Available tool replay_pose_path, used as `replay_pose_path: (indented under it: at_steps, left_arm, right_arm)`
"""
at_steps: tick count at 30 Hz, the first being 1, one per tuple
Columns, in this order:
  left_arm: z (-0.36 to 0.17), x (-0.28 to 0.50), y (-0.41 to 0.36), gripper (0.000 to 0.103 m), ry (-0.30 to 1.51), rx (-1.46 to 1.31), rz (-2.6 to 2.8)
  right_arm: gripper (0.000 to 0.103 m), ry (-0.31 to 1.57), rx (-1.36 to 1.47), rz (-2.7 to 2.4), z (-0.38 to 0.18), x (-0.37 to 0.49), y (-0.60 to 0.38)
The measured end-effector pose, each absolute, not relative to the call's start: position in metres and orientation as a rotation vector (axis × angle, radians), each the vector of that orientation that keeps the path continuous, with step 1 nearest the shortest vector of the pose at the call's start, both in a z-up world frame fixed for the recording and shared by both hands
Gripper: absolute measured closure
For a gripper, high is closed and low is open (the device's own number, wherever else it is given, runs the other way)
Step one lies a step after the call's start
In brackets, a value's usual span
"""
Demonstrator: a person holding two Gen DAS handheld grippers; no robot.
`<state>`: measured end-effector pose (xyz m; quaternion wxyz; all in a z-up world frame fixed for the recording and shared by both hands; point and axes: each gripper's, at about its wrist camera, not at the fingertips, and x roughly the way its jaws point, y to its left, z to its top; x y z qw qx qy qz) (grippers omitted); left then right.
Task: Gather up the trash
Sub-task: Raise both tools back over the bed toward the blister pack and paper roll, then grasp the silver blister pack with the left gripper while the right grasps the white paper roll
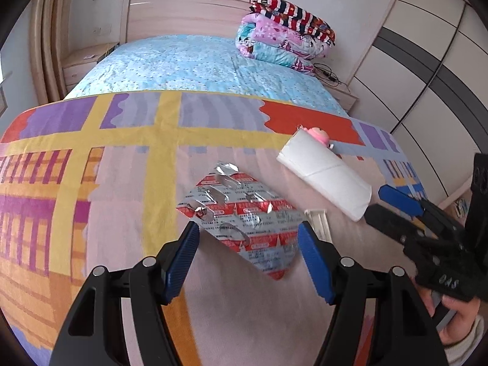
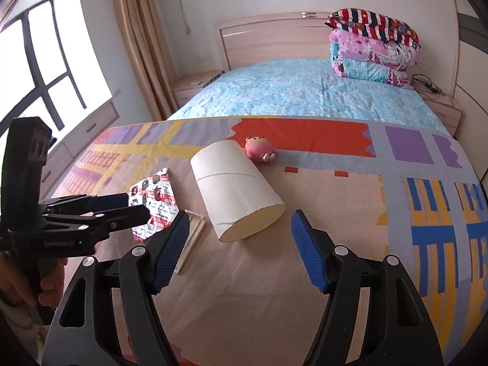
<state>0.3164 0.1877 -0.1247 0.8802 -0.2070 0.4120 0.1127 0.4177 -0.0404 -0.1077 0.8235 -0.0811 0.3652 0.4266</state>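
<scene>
Over the bed's patchwork blanket [image 1: 122, 158], left gripper [image 1: 248, 235] spread wide, empty, straddling the spent blister pack [image 1: 241, 216] for pickup; right gripper [image 2: 239, 222] equally wide, empty, facing the tissue roll [image 2: 235, 189].

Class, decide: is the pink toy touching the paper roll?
Apart. The right wrist view shows bare blanket between the pink toy and the paper roll.

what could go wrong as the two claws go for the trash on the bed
The flat silver and red foil blister sheet lies flush on the soft colourful blanket, so the open left claw may pinch fabric instead. The white tissue roll lies on its side and could roll from the open right claw. The small pink plush toy beside it isn't trash.
</scene>
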Motion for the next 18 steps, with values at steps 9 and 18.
replay_pose_path:
  at_steps: [9, 18]
  left_arm:
    - [-0.125, 0.353, 0.173, 0.030, 0.908, -0.339, 0.303]
    - [-0.131, 0.370, 0.160, 0.025, 0.931, -0.217, 0.341]
  right_arm:
    - [0.034, 0.788, -0.082, 0.915, -0.114, 0.420, -0.049]
    - [0.034, 0.774, -0.082, 0.902, -0.112, 0.421, -0.049]
